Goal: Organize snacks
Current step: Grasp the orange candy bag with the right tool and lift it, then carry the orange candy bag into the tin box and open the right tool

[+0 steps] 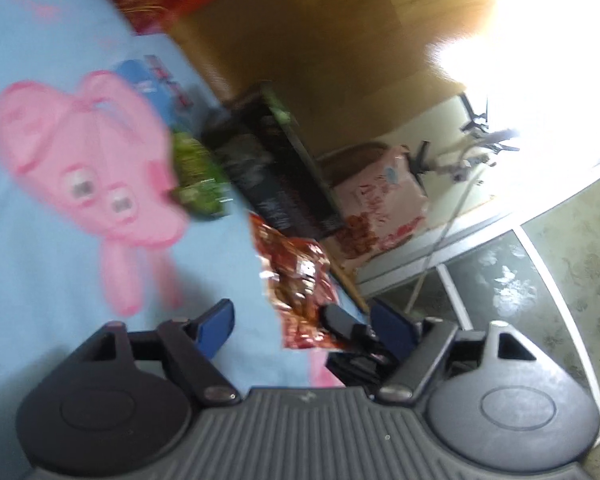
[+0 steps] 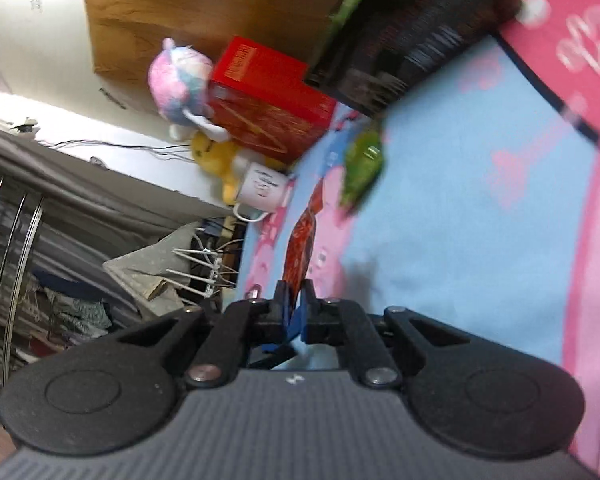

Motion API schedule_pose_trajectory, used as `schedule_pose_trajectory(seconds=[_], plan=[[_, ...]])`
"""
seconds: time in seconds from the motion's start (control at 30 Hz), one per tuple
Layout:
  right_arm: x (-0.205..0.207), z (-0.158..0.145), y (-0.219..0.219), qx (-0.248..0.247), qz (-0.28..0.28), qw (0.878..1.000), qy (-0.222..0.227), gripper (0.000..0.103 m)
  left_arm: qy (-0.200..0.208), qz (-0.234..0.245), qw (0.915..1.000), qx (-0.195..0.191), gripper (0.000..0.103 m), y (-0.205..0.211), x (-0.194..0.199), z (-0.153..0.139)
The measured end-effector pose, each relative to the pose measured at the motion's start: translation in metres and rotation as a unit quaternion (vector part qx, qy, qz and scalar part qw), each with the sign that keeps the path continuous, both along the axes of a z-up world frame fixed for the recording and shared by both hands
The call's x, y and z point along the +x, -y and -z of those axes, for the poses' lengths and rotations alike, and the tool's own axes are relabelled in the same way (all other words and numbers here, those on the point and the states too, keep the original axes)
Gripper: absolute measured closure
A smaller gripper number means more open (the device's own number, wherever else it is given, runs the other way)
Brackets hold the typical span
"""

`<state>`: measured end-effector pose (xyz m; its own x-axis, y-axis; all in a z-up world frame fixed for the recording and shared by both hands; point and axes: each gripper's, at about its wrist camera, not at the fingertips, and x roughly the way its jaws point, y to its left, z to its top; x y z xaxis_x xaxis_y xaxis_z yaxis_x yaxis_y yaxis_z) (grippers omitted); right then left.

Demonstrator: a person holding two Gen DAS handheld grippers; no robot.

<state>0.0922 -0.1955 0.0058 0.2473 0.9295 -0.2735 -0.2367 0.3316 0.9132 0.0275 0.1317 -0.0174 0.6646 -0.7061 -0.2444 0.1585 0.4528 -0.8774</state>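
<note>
A shiny red snack packet [image 1: 300, 276] hangs above the blue cartoon cloth [image 1: 40, 240]. My right gripper [image 2: 296, 300] is shut on its edge [image 2: 302, 240]; that gripper also shows in the left wrist view [image 1: 348, 328]. My left gripper [image 1: 304, 324] is open, its blue pads [image 1: 216, 328] on either side of the packet's lower end. A green snack bag [image 1: 200, 176] lies on the cloth beside a black woven basket [image 1: 276, 164]; both also show in the right wrist view, the bag [image 2: 362, 164] and the basket [image 2: 404, 36].
A red box [image 2: 268, 100], plush toys [image 2: 180, 76] and a white mug [image 2: 262, 188] stand at the cloth's far end. A blue packet [image 1: 140, 76] lies behind the green bag. A pink-and-white bag [image 1: 380, 204] sits past the table edge.
</note>
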Motion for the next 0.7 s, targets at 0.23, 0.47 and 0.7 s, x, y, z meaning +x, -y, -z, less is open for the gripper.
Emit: schedule_pose_trajectory(seconds=[0.23, 0.47, 0.7], plan=[[0.043, -0.077, 0.000, -0.052, 0.011, 0.992, 0.117, 0.095, 0.069, 0.013, 0.9942, 0.082, 0.063, 0.030, 0.069, -0.070], [0.106, -0.091, 0.001, -0.133, 0.083, 0.971, 0.181, 0.094, 0.075, 0.005, 0.9792, 0.188, 0.058, 0.069, 0.160, -0.091], [0.168, -0.051, -0.023, -0.220, 0.077, 0.958, 0.169, 0.086, 0.033, -0.040, 0.9615, 0.270, 0.036, 0.080, 0.198, -0.066]])
